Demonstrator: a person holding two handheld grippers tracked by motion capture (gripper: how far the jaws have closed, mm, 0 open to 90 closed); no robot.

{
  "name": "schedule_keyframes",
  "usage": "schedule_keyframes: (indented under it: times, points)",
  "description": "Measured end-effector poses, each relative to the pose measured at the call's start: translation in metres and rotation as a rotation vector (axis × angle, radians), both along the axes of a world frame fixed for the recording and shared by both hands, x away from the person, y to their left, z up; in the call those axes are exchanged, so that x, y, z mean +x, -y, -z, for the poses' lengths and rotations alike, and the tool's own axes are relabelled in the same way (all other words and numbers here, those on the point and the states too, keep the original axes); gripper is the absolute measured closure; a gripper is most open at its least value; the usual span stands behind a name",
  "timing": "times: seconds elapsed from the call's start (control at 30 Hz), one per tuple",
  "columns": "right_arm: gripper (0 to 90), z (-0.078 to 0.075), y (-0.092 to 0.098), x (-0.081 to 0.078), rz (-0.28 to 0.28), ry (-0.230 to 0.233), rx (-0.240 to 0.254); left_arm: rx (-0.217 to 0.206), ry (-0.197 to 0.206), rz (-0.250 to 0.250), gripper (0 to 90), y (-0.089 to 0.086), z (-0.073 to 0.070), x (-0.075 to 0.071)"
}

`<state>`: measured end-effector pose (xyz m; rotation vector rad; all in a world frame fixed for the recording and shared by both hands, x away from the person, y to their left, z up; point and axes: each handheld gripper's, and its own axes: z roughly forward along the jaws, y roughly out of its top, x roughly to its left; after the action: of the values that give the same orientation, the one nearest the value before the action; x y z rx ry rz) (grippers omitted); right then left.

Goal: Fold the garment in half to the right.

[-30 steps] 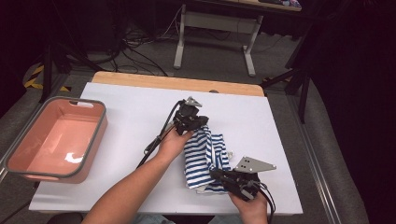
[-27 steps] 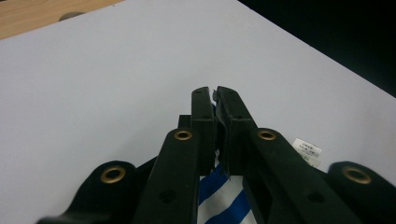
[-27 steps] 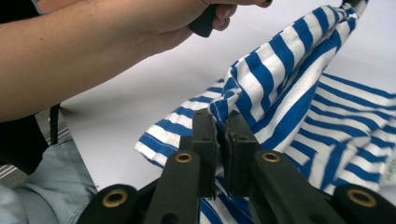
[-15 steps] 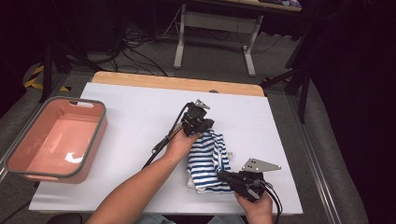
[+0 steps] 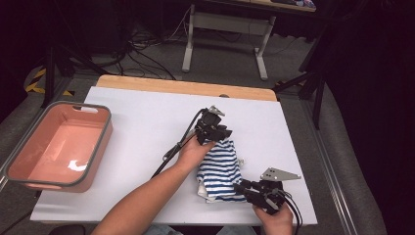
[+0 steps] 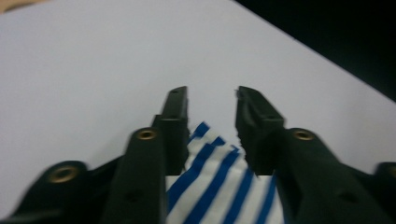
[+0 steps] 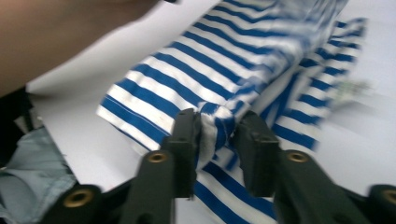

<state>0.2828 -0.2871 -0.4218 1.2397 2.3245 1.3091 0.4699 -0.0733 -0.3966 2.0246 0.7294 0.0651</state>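
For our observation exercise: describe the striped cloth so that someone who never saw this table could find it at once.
Start at the white table, with a pink bin hanging off its left edge. Toward the right near edge, between the two hand-held tools, lies the cloth. It is the table's one soft, crumpled thing, blue-and-white striped.

A blue-and-white striped cloth [image 5: 220,169] lies crumpled on the white worktop [image 5: 147,132], right of centre. The left gripper [image 5: 215,128] sits at the cloth's far edge and the right gripper [image 5: 244,188] at its near right corner; both have just been opening their jaws. A pink tub [image 5: 56,147] with a grey rim stands at the worktop's left edge, well apart from the cloth.
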Motion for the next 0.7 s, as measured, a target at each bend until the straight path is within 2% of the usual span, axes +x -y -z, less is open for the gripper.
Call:
schedule_keyframes:
  times: [0.07,0.13,0.27,0.33,0.47,0.63,0.7]
  points:
    - [59.3,-0.007,0.011,-0.003,0.024,0.028,0.011,-0.013,0.028,0.007,55.8,-0.009,-0.007,-0.007]
    - [56.4,-0.013,0.020,-0.001,0.062,0.048,0.033,-0.015,0.027,-0.002,53.4,-0.018,-0.010,-0.010]
    - [53.5,-0.022,0.022,0.012,0.084,0.073,0.015,-0.016,0.007,-0.010,50.8,-0.036,-0.009,-0.014]
    - [53.0,-0.021,0.018,0.023,0.088,0.076,-0.023,-0.011,0.005,-0.008,50.0,-0.044,-0.009,-0.017]
    - [54.4,-0.015,0.006,0.059,0.077,0.061,-0.062,-0.005,0.041,-0.011,46.7,-0.062,-0.010,-0.026]
    - [57.2,-0.005,-0.010,0.097,0.083,0.065,-0.166,-0.012,0.053,-0.003,40.1,-0.082,-0.010,-0.031]
    - [58.9,-0.001,-0.015,0.110,0.084,0.071,-0.178,-0.016,0.054,0.001,38.3,-0.089,-0.009,-0.033]
